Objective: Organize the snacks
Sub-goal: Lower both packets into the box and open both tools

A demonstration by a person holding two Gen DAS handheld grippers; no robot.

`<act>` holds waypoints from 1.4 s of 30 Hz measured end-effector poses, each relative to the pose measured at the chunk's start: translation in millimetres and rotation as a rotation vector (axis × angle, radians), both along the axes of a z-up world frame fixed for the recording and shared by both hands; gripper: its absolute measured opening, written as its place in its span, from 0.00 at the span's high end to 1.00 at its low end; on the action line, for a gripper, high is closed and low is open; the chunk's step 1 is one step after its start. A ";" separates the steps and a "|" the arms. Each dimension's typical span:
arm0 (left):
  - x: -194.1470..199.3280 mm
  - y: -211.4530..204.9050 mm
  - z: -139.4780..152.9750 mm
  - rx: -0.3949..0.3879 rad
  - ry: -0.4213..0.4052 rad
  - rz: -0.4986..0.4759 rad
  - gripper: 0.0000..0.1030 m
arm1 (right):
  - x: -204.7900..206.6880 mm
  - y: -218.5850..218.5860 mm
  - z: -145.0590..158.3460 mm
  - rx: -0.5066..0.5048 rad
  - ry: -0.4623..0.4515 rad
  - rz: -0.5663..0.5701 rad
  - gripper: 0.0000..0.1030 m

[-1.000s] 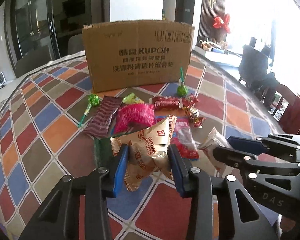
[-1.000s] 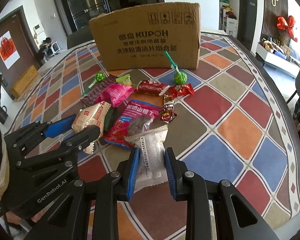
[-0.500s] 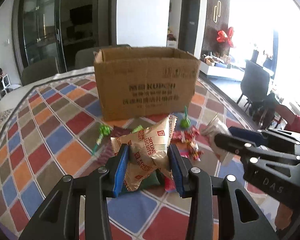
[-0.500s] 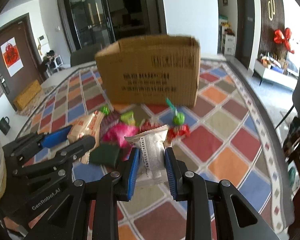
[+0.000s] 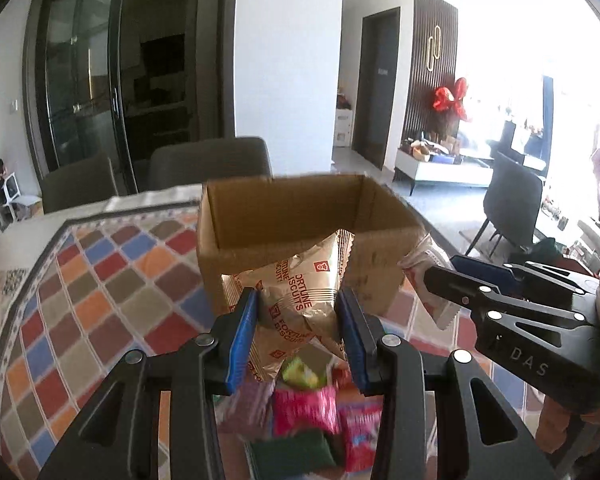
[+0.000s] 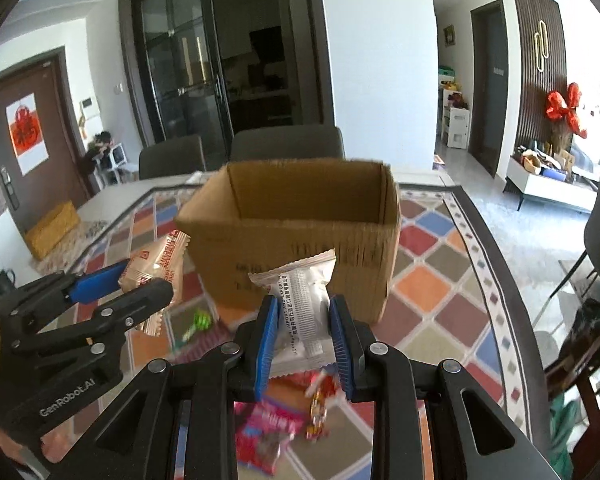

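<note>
Both jaws clamped: left gripper (image 5: pixel 298 330) on gold biscuit packet (image 5: pixel 300 296), right gripper (image 6: pixel 304 334) on white packet (image 6: pixel 304 312), just short of cardboard box (image 6: pixel 296 240). I'd clear the near rim, then release over the opening, one at a time.

Left gripper (image 5: pixel 296 330): black skeletal frame, blue ribbed pads, silver screws, "GenRobot.AI" lettering along one side. Right gripper (image 6: pixel 304 334): same build, marked "DAS" on its flank.

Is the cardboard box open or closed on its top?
Open. The cardboard box shows no flaps or lid over its top, and its inner walls are visible. Its bottom is hidden.
</note>
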State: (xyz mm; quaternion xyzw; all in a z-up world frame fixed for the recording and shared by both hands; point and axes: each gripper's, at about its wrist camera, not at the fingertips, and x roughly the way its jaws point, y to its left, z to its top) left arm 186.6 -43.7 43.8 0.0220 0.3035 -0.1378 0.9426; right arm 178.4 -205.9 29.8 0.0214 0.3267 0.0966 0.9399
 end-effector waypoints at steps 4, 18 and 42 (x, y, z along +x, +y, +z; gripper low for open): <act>25.3 -3.1 15.5 0.018 -0.017 -0.003 0.61 | 24.9 -2.3 14.1 0.003 -0.018 -0.006 0.73; 121.2 -12.7 18.6 0.052 0.083 0.004 0.61 | 115.7 -5.3 17.6 0.008 0.048 -0.010 0.73; 120.1 -15.2 18.1 0.129 0.095 0.058 0.25 | 136.1 -16.2 12.3 -0.013 0.097 -0.064 0.48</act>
